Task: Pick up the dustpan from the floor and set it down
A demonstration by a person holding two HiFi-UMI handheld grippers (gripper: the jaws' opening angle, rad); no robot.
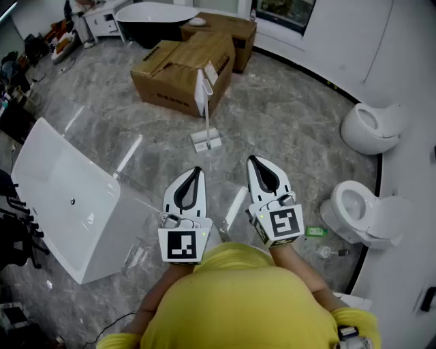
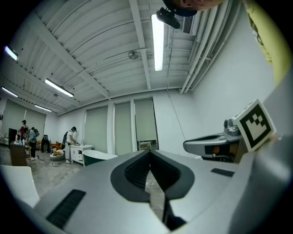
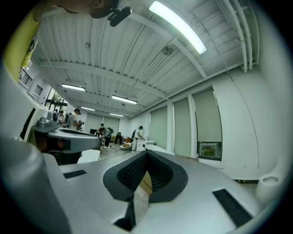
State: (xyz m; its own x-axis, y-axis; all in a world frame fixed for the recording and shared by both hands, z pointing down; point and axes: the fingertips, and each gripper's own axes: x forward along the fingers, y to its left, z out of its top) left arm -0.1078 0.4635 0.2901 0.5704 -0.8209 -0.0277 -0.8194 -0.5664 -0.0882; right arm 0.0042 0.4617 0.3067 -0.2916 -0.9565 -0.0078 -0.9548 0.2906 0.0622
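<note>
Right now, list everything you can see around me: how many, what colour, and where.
dustpan: one, white, standing on the floor before the boxes
boxes: two, brown cardboard, beyond the dustpan
bathtub: one, black, behind the boxes
cabinet: one, white, left of the bathtub
basin: one, white, on the floor at left
toilets: two, white, along the right wall
packet: one, green, by the nearer toilet
people: several, far end of the room
left gripper: grey, shut, empty
right gripper: grey, shut, empty
shirt: yellow, bottom edge
</note>
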